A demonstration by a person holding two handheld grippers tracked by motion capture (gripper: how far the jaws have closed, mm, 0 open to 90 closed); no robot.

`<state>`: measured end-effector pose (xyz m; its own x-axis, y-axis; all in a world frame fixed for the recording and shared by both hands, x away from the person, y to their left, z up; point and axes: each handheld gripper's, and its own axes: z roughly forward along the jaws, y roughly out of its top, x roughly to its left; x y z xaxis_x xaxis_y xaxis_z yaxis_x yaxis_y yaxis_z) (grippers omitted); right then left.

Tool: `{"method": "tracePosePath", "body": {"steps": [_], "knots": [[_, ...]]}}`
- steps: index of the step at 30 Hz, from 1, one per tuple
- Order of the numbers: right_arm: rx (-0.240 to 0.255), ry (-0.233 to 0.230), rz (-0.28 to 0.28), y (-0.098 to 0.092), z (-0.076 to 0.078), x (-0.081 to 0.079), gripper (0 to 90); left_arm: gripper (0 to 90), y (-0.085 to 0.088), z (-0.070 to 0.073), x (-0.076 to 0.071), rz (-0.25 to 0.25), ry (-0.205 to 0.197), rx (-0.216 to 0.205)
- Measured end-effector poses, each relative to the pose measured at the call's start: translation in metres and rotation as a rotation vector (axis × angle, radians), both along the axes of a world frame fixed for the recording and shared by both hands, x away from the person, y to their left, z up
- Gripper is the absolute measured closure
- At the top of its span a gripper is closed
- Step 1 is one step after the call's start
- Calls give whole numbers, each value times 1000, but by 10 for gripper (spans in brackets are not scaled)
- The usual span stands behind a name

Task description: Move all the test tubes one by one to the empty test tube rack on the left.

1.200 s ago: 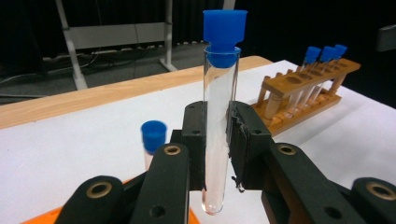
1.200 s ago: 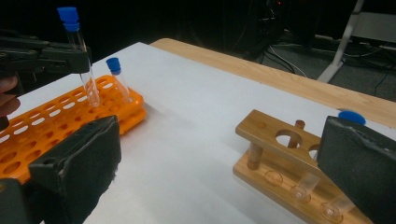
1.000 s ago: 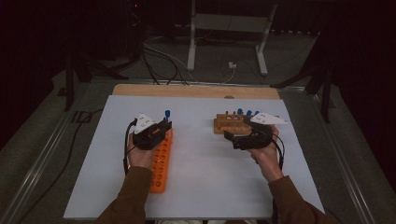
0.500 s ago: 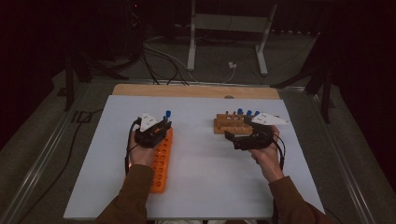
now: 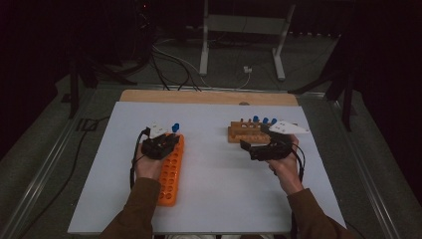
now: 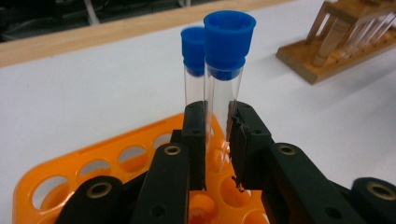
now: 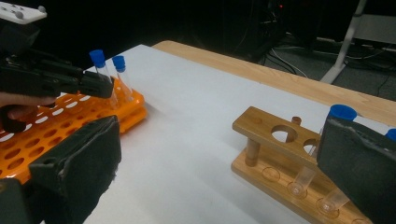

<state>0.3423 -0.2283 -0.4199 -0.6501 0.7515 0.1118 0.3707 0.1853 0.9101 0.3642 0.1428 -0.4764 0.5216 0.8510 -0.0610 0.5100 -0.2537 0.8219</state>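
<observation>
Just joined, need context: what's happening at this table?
A person works with a gripper in each hand, and test tubes seem to be going from the wooden rack to the orange rack. The left gripper is shut on a blue-capped tube, upright over the orange rack's far end, beside a second capped tube standing there. The right gripper waits open by the wooden rack, which holds several more blue-capped tubes. Whether the held tube is seated in a hole is unclear.

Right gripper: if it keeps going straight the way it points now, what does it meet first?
Probably the wooden rack. The right gripper stands open, and the rack's near end lies just ahead between its jaws, toward the right one; bare white table precedes it. Depth is uncertain.
</observation>
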Motion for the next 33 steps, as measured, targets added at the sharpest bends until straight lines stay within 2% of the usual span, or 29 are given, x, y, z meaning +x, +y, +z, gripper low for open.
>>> {"method": "tracePosePath", "body": {"steps": [8,15,24,29,33], "knots": [[-2,1,6,1,-1,0,10,785,-2,-1,2,4,44,24],[-2,2,7,1,-1,0,10,785,-7,-2,6,6,89,79],[-2,4,4,0,-2,1,10,765,-6,-2,6,19,112,58],[4,5,-2,-2,-2,2,10,651,0,-1,2,29,91,21],[6,6,-7,-4,-2,2,10,574,7,0,-2,43,93,-18]]}}
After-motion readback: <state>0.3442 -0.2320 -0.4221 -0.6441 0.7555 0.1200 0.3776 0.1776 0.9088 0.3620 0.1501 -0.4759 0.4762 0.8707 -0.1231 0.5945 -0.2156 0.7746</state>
